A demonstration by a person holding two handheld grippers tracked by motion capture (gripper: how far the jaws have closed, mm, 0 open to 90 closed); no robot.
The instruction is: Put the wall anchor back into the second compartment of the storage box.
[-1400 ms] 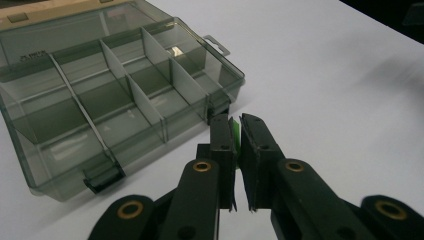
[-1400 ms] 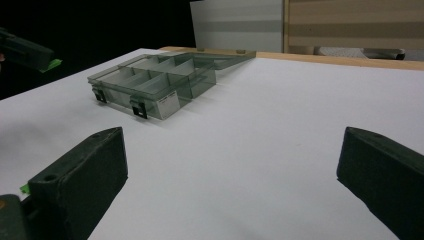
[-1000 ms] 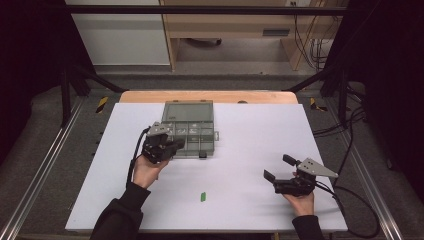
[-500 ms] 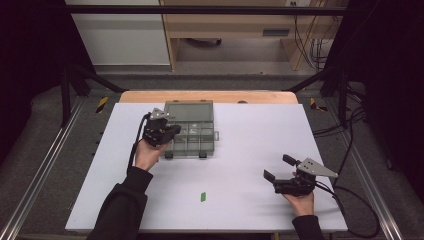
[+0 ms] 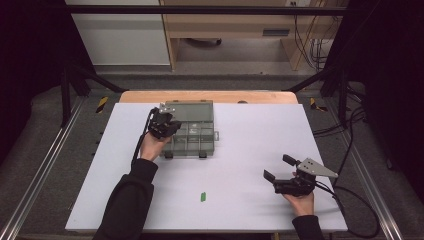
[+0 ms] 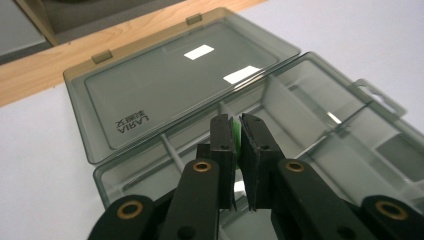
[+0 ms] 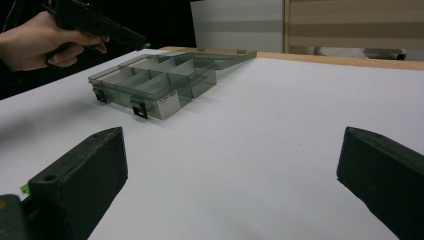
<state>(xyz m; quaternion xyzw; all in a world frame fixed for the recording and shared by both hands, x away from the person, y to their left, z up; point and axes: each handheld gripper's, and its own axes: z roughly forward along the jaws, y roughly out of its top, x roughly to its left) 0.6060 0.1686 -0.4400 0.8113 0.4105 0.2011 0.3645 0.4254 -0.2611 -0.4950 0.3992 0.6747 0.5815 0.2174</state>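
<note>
Claws were two: my left claw [image 6: 237, 137] pinched one green piece [image 6: 235, 134] over the one open box [image 5: 192, 131]; my right claw [image 5: 279, 167] stood wide; a second green piece [image 5: 203, 196] lay on the desk [image 5: 250, 130].

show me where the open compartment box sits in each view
High view: box at upper left of centre on the white table, under the left gripper.
Left gripper view: box spans the middle, just beyond the jaws, lid laid back at upper left.
Right gripper view: box at upper left, far off.
Shared landmark: the wooden strip behind the lid.
</note>
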